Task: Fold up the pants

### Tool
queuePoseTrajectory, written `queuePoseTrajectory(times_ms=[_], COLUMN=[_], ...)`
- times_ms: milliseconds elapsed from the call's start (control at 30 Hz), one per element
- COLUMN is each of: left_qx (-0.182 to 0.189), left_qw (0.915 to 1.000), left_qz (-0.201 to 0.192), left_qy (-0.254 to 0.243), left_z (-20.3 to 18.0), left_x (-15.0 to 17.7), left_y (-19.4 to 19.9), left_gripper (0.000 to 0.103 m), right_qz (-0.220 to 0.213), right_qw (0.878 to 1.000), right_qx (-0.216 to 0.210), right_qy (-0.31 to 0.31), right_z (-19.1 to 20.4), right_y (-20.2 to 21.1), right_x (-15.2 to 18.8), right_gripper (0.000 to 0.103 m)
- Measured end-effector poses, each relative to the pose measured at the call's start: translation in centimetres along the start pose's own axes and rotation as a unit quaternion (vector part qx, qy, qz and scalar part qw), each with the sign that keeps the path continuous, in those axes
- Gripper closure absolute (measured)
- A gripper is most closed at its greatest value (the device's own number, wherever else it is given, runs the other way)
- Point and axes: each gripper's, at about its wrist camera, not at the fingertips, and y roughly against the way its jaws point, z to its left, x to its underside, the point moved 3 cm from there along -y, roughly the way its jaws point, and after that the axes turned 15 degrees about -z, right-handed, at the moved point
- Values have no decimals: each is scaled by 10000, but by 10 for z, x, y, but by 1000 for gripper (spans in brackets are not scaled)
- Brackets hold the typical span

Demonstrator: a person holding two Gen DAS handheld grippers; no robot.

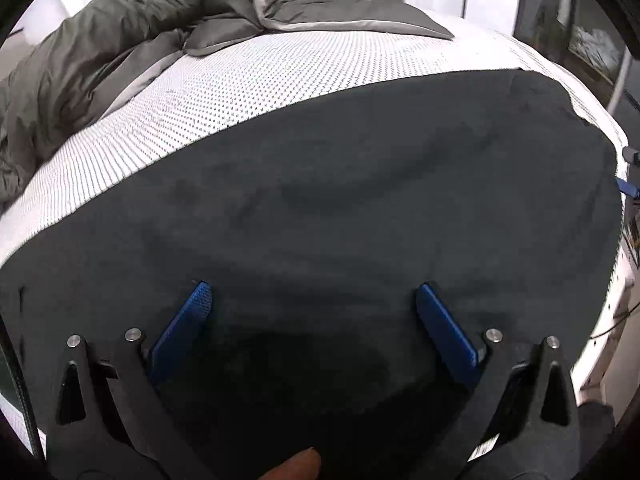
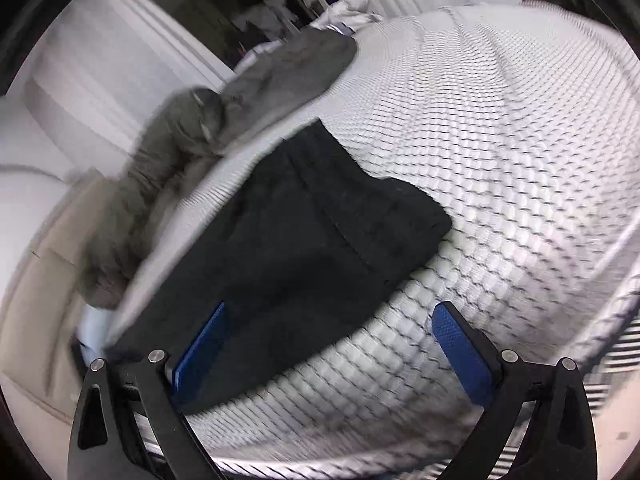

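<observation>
Dark grey-black pants (image 1: 340, 200) lie flat on a white dotted mattress (image 1: 248, 80) and fill most of the left wrist view. My left gripper (image 1: 314, 292) is open just above the pants, blue pads apart, holding nothing. In the right wrist view the pants (image 2: 304, 232) lie folded as a dark slab running from the lower left toward the middle. My right gripper (image 2: 330, 312) is open and empty over the pants' near edge, its left pad over the cloth and its right pad (image 2: 452, 336) over bare mattress (image 2: 500, 160). That view is blurred.
A crumpled grey-green duvet (image 1: 112, 40) and a grey pillow (image 1: 344, 0) lie at the far side of the bed. The duvet (image 2: 224, 120) also shows at the upper left of the right wrist view. The mattress edge drops off at the right (image 1: 612, 240). White walls stand behind.
</observation>
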Motion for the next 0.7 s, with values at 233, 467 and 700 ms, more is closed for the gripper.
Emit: queuePoseTrajectory(times_ms=[233, 467, 700], left_qx=[-197, -252, -632], left_qw=[9989, 9958, 9887], left_qz=[-85, -270, -524], left_qy=[408, 838, 1256], left_z=[14, 50, 114], left_x=[6, 28, 36], left_y=[13, 46, 88], left_gripper=[1, 1, 1], right_qz=[-63, -544, -574], right_qw=[9983, 9980, 9884], right_qx=[-151, 8, -510], right_qy=[-557, 324, 1312], right_z=[1, 61, 183], right_y=[-57, -22, -13], right_x=[-27, -35, -34], right_gripper=[81, 89, 90])
